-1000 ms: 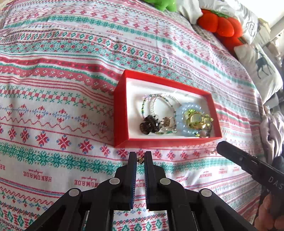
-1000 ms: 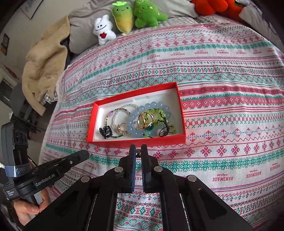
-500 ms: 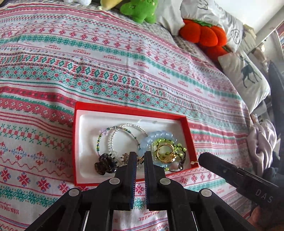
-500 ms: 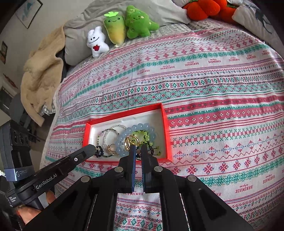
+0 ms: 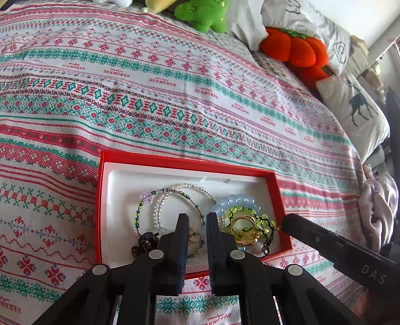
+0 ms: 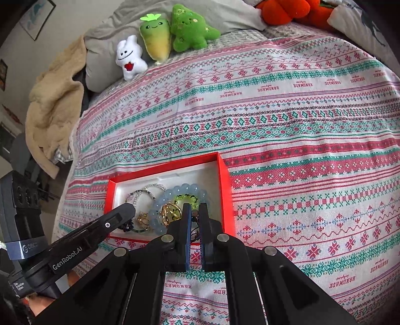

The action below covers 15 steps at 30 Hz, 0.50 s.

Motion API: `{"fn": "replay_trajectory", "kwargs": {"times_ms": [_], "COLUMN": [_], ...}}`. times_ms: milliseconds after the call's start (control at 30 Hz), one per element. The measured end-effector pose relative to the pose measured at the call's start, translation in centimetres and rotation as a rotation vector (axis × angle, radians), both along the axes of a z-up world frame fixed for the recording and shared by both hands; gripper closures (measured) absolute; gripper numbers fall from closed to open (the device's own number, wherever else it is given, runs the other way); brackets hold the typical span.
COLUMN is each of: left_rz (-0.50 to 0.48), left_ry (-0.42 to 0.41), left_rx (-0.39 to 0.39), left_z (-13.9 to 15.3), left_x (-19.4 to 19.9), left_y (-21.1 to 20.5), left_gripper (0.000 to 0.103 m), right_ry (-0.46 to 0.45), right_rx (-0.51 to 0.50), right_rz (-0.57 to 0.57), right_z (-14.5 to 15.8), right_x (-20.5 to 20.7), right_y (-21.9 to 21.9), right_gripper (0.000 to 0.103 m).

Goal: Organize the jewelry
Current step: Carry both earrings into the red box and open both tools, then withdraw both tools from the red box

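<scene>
Left wrist view: the left gripper (image 5: 197,220) is hanging over the near half of the red box (image 5: 175,160), which is lying on the patterned bedspread (image 5: 175,100). Its jaws are opening; the gap between them looks empty, with the gold ring (image 5: 193,236) lying in the tray below and showing through it. Inside the box, jewelry is sitting in a pile: two thin beaded bracelets (image 5: 175,197), a pale blue bead bracelet (image 5: 237,200), a green bead bracelet (image 5: 240,212), a gold bangle (image 5: 243,230) and a dark hair clip (image 5: 145,241).

Right wrist view: the right gripper (image 6: 195,212) is hovering over the right end of the box, jaws nearly closed. Something small and dark is showing in the slit; I cannot tell if it is pinched. Plush toys (image 6: 175,37) are lining the pillow (image 6: 225,15) at the far edge.
</scene>
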State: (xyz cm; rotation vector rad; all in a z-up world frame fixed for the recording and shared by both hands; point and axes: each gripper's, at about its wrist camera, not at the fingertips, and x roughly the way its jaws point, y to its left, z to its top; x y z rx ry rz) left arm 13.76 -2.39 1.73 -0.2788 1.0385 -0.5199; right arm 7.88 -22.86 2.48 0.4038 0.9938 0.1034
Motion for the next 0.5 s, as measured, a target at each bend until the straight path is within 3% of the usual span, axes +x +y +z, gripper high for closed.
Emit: {"fn": "replay_trajectory", "kwargs": {"times_ms": [200, 267, 400, 500], "left_rz": [-0.005, -0.002, 0.004, 0.009], "left_ry": [-0.027, -0.028, -0.041, -0.045], "left_rx": [0.026, 0.032, 0.067, 0.103], "left_z": [0.6, 0.9, 1.6, 1.8], "left_x": [-0.7, -0.9, -1.8, -2.6], "left_y": [0.4, 0.6, 1.0, 1.3], "left_gripper": [0.079, 0.069, 0.055, 0.043], "right_ry": [-0.024, -0.020, -0.043, -0.054], "right_rx": [0.015, 0.006, -0.030, -0.048], "right_rz": [0.017, 0.028, 0.051, 0.067], "right_z": [0.0, 0.3, 1.3, 2.0], "right_x": [0.7, 0.6, -0.4, -1.3], "right_y": [0.5, 0.7, 1.1, 1.0], "right_gripper": [0.096, 0.094, 0.070, 0.062]}}
